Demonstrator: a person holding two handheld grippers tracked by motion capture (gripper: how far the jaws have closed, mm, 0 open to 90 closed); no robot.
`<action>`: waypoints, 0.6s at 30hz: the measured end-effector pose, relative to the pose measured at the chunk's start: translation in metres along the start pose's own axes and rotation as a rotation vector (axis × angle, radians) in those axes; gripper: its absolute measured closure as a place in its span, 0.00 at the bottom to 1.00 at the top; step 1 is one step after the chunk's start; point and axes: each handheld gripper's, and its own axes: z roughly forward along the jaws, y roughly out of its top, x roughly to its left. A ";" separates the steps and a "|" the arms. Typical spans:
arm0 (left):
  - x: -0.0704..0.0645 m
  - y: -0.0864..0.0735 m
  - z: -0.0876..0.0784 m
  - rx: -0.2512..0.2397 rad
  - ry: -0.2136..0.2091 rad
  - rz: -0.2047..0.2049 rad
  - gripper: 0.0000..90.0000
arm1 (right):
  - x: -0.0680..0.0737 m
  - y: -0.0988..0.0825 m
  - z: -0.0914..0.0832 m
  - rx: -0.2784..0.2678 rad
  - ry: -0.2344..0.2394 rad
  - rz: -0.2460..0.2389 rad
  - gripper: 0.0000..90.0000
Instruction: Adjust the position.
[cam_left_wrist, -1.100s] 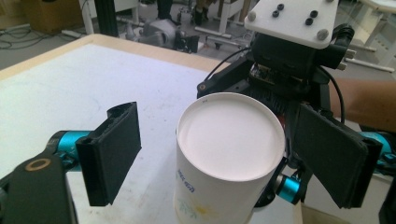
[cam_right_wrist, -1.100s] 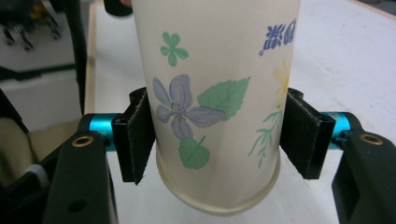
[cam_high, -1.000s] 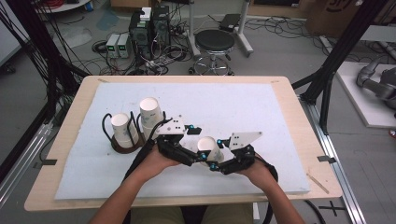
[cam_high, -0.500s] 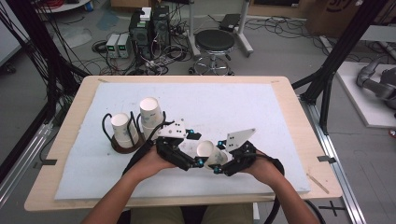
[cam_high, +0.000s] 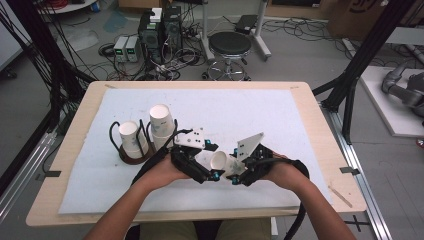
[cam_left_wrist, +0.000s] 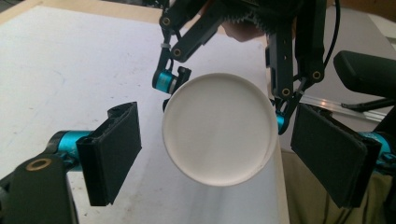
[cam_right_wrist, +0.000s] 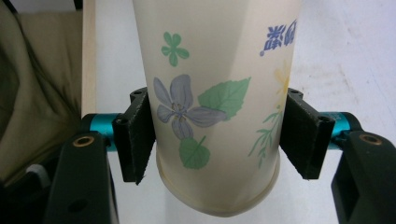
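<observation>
**A:** Paper cup, the white one with purple flowers and green leaves printed on it (cam_right_wrist: 210, 107), is lying sideways in the air between our two hands, just above the white-covered wooden counter (cam_high: 280, 115) near its front edge. Right gripper (cam_right_wrist: 217, 135) has its jaws clamped on the cup wall near the rim.

**B:** And the left gripper (cam_left_wrist: 219, 154)? We see its jaws standing apart on either side of the cup's round white bottom, not touching it.

**A:** Yep, wide apart. Over to the left, two more white paper cups (cam_high: 161, 120) stand upright in a dark round wire holder (cam_high: 131, 157), just beside our left hand (cam_high: 160, 172).
</observation>
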 end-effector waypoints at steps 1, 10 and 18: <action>0.000 0.000 0.001 0.009 -0.002 0.000 0.18 | 0.000 0.001 0.000 0.010 0.001 -0.005 0.38; 0.001 -0.001 0.008 0.060 -0.024 0.001 0.25 | 0.003 0.010 0.004 0.068 0.023 -0.031 0.38; 0.002 -0.002 0.010 0.094 -0.050 0.020 0.39 | 0.004 0.010 0.006 0.080 0.031 -0.037 0.38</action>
